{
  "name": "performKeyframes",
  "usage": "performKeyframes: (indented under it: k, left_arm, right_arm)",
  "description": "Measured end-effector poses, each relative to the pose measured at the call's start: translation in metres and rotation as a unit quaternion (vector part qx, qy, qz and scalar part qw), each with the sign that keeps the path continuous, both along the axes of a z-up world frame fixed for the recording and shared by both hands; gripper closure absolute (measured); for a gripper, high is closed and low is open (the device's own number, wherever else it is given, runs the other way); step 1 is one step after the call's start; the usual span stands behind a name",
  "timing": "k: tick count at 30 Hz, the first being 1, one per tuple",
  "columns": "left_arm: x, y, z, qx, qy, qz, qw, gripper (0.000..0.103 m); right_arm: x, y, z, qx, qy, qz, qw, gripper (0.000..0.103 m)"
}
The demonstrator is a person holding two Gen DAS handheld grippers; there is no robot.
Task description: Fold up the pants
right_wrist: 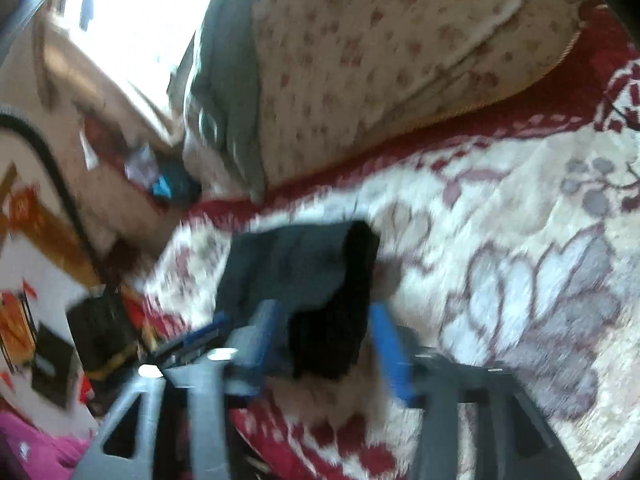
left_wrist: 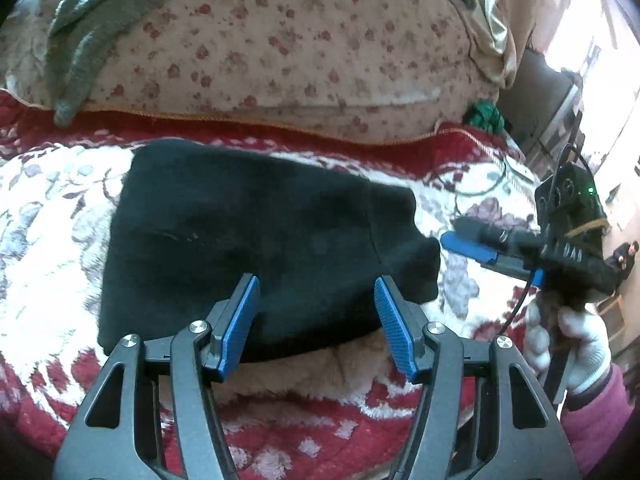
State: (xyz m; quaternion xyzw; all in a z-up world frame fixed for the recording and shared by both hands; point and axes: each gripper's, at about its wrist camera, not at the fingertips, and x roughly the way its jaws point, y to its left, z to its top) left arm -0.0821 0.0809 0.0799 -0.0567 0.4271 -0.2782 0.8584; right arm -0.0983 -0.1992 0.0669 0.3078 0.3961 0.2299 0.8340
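Note:
Black pants (left_wrist: pixel 248 240) lie folded into a compact rectangle on a red and white floral blanket (left_wrist: pixel 48 220). My left gripper (left_wrist: pixel 316 320) stands open over the pants' near edge, its blue pads (left_wrist: pixel 240 320) apart and nothing pinched between them. My right gripper (left_wrist: pixel 460 236), held by a white-gloved hand (left_wrist: pixel 576 344), sits just off the pants' right end. The right wrist view is blurred: the right gripper (right_wrist: pixel 326 344) is open, and the dark end of the pants (right_wrist: pixel 304 268) shows between its blue fingers (right_wrist: pixel 390 348), which do not press on it.
A large flowered pillow or quilt (left_wrist: pixel 280 60) lies along the far side of the blanket, with a grey-green knit garment (left_wrist: pixel 88 40) draped over it. A green bundle (left_wrist: pixel 486 116) and a thin cable (left_wrist: pixel 480 188) are at the far right. A bright window is beyond.

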Motion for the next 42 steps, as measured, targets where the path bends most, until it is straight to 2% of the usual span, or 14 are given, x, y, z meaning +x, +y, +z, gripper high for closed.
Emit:
performKeyframes:
  k: [3, 7, 8, 9, 11, 15, 19, 23, 28, 31, 34, 37, 40, 42]
  left_arm:
    - [0.001, -0.003, 0.001, 0.001, -0.001, -0.004, 1.0000, 0.044]
    - [-0.001, -0.012, -0.006, 0.008, 0.006, -0.015, 0.9998, 0.044]
    - [-0.002, -0.015, -0.009, 0.011, 0.007, -0.016, 0.9998, 0.044]
    - [-0.003, -0.016, -0.010, 0.012, 0.008, -0.016, 0.9998, 0.044]
    - [-0.002, -0.018, -0.013, 0.012, 0.012, -0.017, 0.9997, 0.044]
    - [0.002, -0.024, -0.008, 0.001, 0.012, -0.018, 0.9998, 0.044]
    - [0.007, -0.033, -0.003, -0.010, 0.005, -0.014, 0.9998, 0.044]
    - [0.011, -0.043, -0.021, -0.011, 0.036, -0.018, 0.9991, 0.044]
    - [0.006, -0.047, -0.022, 0.004, 0.015, -0.023, 0.9996, 0.044]
    - [0.012, -0.039, -0.019, -0.021, 0.038, -0.014, 0.9990, 0.044]
    - [0.014, -0.034, -0.014, -0.014, 0.041, 0.002, 0.9991, 0.044]
    - [0.011, -0.030, -0.007, -0.003, 0.031, 0.014, 0.9994, 0.044]
    - [0.007, -0.024, 0.003, 0.011, 0.007, 0.027, 0.9995, 0.044]
    - [0.006, -0.021, 0.009, 0.021, -0.009, 0.034, 0.9992, 0.044]
  right_arm:
    - [0.018, -0.008, -0.002, 0.031, 0.001, -0.010, 0.999, 0.044]
    - [0.048, 0.004, -0.015, -0.001, 0.025, 0.001, 1.000, 0.044]
    - [0.054, 0.009, -0.020, -0.005, 0.032, 0.009, 0.999, 0.048]
    - [0.059, 0.014, -0.024, -0.007, 0.035, 0.020, 0.999, 0.062]
    - [0.064, 0.022, -0.023, -0.012, 0.022, 0.039, 0.999, 0.077]
    - [0.072, 0.041, 0.002, -0.072, -0.021, 0.053, 0.996, 0.083]
    - [0.086, 0.050, 0.014, -0.136, -0.037, 0.051, 0.989, 0.084]
    - [0.086, 0.050, -0.006, -0.181, -0.026, 0.046, 0.982, 0.084]
    - [0.077, 0.024, -0.020, -0.127, -0.004, 0.005, 0.992, 0.078]
    - [0.067, 0.015, -0.010, -0.109, -0.006, -0.008, 0.994, 0.078]
    - [0.056, 0.016, 0.006, -0.104, -0.020, -0.005, 0.994, 0.077]
    - [0.047, 0.025, 0.015, -0.102, -0.028, 0.002, 0.994, 0.075]
    - [0.041, 0.036, 0.018, -0.098, -0.025, 0.008, 0.995, 0.065]
    - [0.038, 0.043, 0.019, -0.097, -0.025, 0.011, 0.995, 0.064]
